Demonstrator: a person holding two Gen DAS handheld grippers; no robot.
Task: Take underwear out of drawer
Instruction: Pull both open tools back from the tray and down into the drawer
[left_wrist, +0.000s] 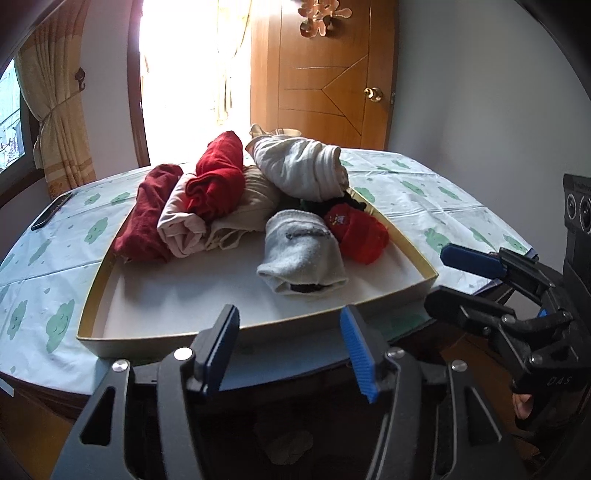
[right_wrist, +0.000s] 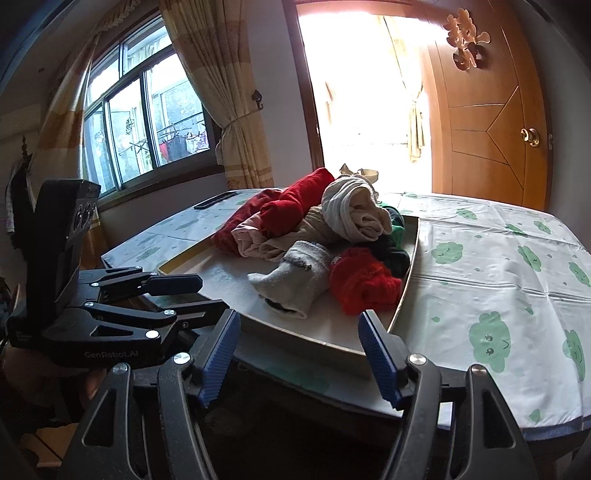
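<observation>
A shallow white drawer tray with a gold rim (left_wrist: 229, 334) (right_wrist: 406, 295) lies on the table. It holds rolled garments: dark red (left_wrist: 147, 218), pink (left_wrist: 181, 221), bright red (left_wrist: 218, 177) (right_wrist: 295, 206), beige (left_wrist: 243, 210), and a white roll on top (left_wrist: 303, 166) (right_wrist: 351, 206). In front lie a grey-white sock roll (left_wrist: 299, 254) (right_wrist: 295, 280) and a red one (left_wrist: 358, 229) (right_wrist: 362, 284). My left gripper (left_wrist: 288, 350) is open and empty just short of the tray's near edge. My right gripper (right_wrist: 299, 354) is open and empty at the tray's near right corner.
The table carries a white cloth with green cloud prints (right_wrist: 498, 277). A dark phone (left_wrist: 51, 216) lies at the far left edge. A wooden door (left_wrist: 325, 74), a bright doorway and a curtained window (right_wrist: 147, 122) stand behind.
</observation>
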